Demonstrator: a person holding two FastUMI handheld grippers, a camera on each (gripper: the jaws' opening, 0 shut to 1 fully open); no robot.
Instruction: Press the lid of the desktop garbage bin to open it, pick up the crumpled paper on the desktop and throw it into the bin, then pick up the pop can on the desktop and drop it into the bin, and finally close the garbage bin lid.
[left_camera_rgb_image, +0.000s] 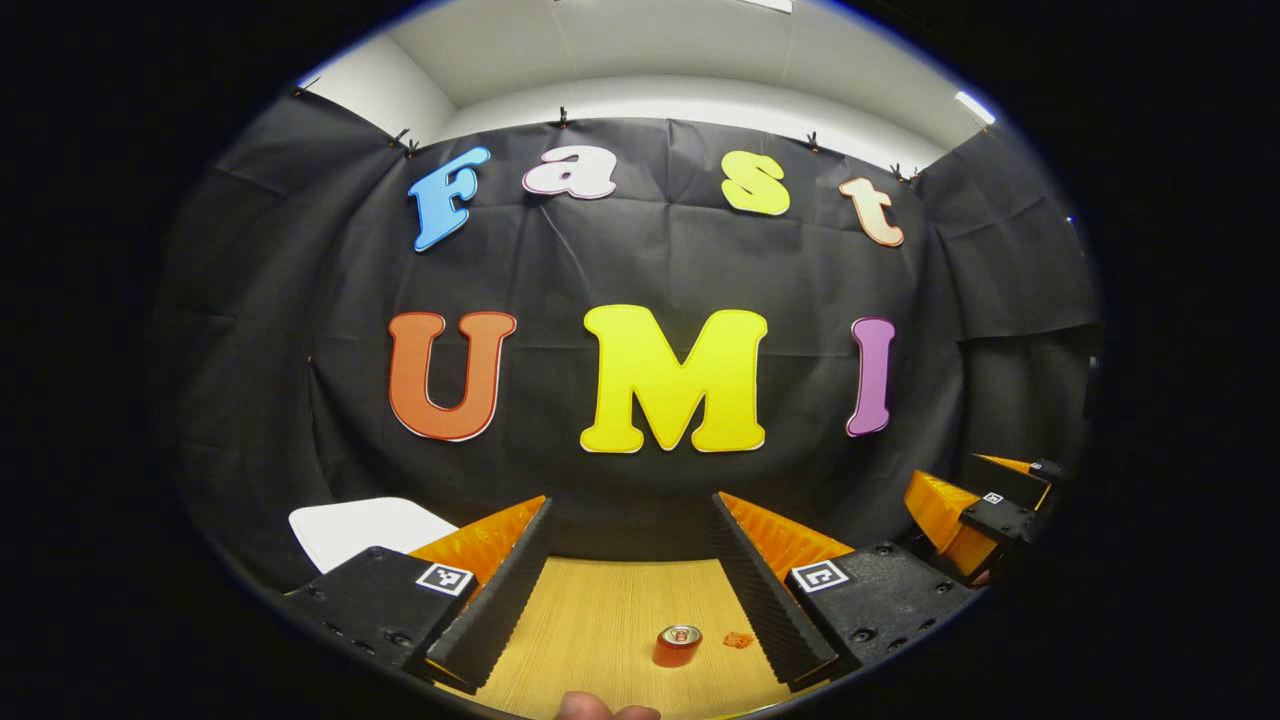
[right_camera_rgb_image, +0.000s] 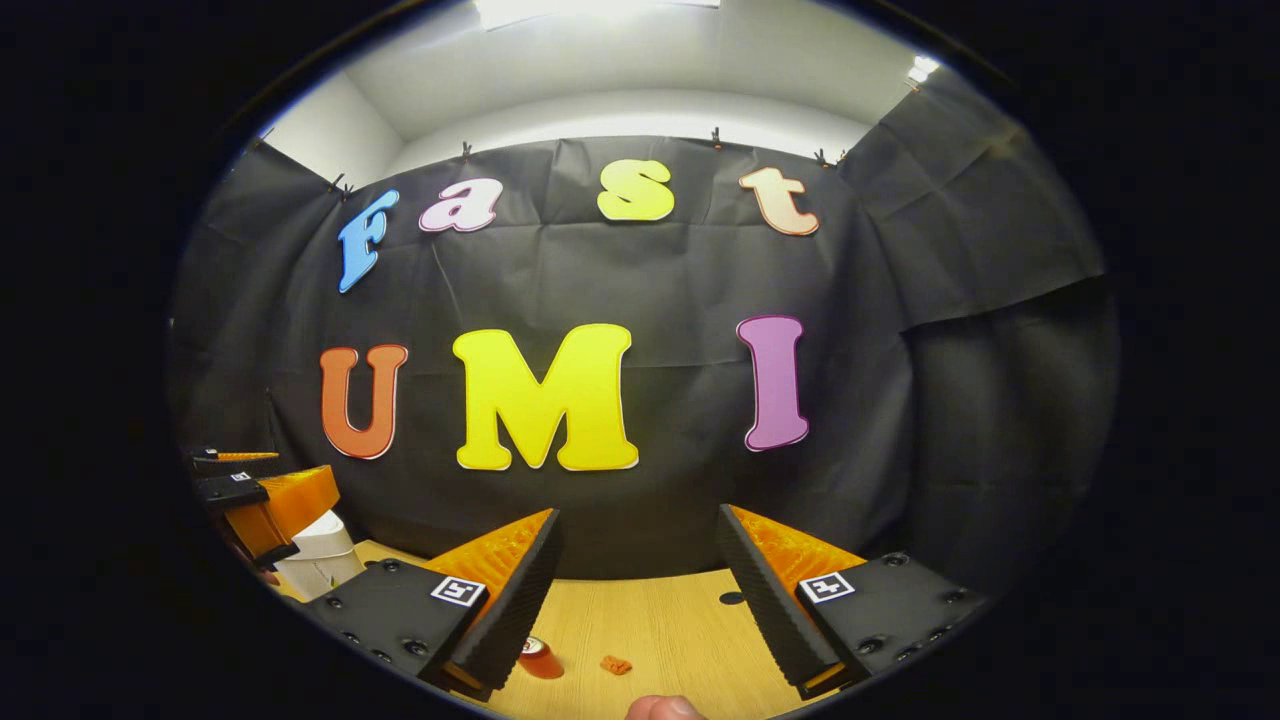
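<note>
The left gripper (left_camera_rgb_image: 632, 530) is held up above the light wooden table (left_camera_rgb_image: 600, 610). Its two fingers are spread wide apart and hold nothing. Between them, down on the table, sits the small red pop can (left_camera_rgb_image: 678, 645). It seems to stand up, with its shiny round top facing up at the camera, so its long side runs up and down. Just beside it lies a tiny orange crumpled paper (left_camera_rgb_image: 738, 640); the two are near but not touching. The white garbage bin (left_camera_rgb_image: 365, 528) with its flat lid is at the left, behind that gripper's finger.

The right gripper (right_camera_rgb_image: 640, 545) is also up in the air, fingers wide open and empty. In the right gripper view the can is half hidden behind a finger.
</note>
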